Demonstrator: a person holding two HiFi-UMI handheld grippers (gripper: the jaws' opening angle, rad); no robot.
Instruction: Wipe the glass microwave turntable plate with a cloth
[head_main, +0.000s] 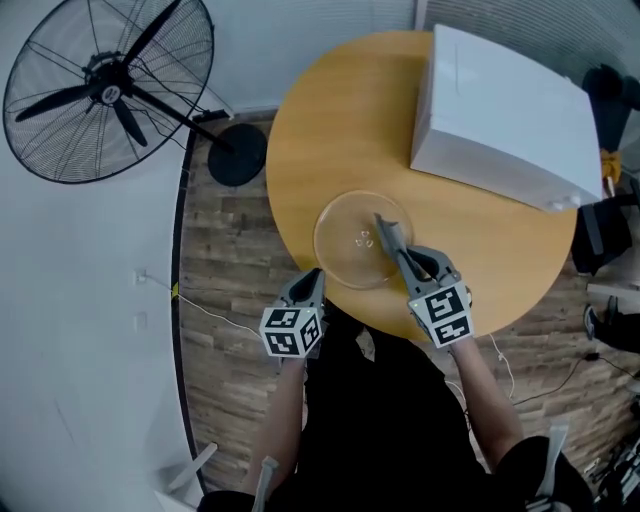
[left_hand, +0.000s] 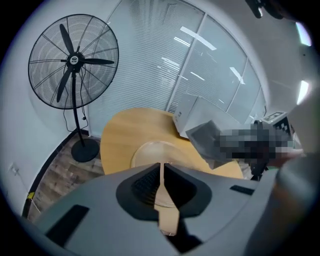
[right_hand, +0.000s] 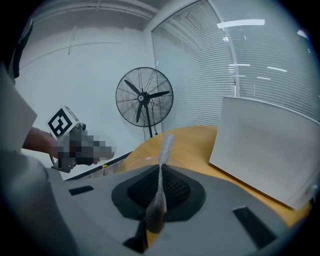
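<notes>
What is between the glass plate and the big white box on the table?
Just bare wooden table between the glass plate and the white box, seen in the head view.

Plate: clear glossy glass. Table: smooth wood, satin sheen. Cloth: grey, textured weave (mesh-like). Floor: matt wood planks.

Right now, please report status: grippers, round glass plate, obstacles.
Left gripper barely open, empty. Right gripper shut on grey mesh cloth over round clear glass plate. White box stands apart.
</notes>
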